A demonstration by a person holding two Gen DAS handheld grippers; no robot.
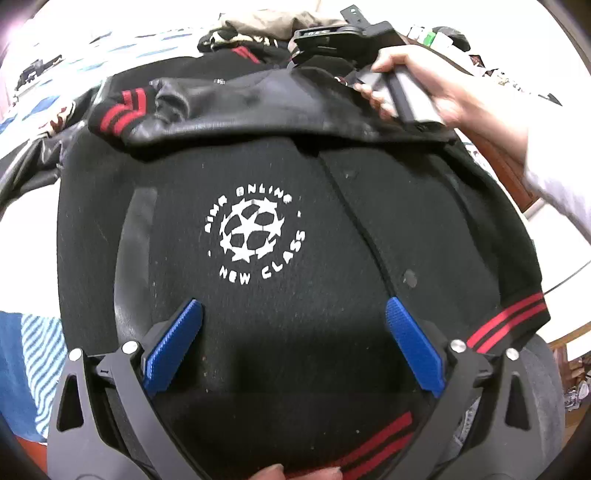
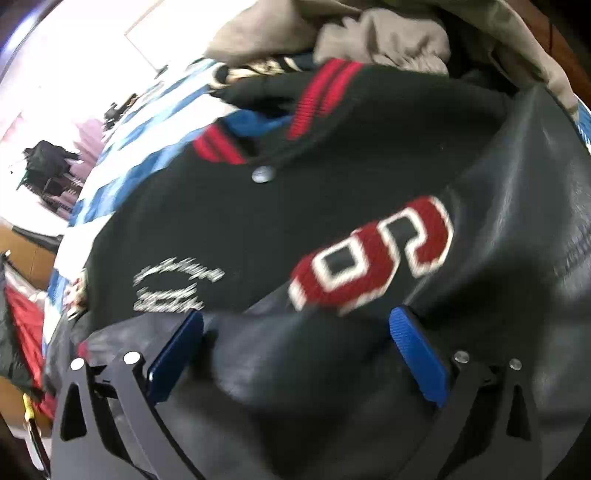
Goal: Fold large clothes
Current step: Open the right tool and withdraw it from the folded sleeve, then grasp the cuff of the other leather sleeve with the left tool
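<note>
A black varsity jacket (image 1: 280, 177) with red-striped cuffs and hem lies spread on the bed. A white football logo (image 1: 255, 236) faces up, and a leather sleeve (image 1: 258, 107) is folded across its far part. My left gripper (image 1: 293, 314) is open, its blue pads (image 1: 173, 347) just above the fabric near the hem. The right gripper body (image 1: 406, 92) shows at the far right of the jacket, held in a hand. In the right wrist view the jacket (image 2: 258, 221) shows a red number patch (image 2: 373, 258). My right gripper (image 2: 295, 325) is open over the leather sleeve (image 2: 517, 221).
A pile of beige and dark clothes (image 1: 258, 26) lies beyond the jacket; it also shows in the right wrist view (image 2: 332, 33). A blue-and-white checked bed cover (image 2: 147, 162) lies underneath. A blue striped cloth (image 1: 33, 354) sits at the left.
</note>
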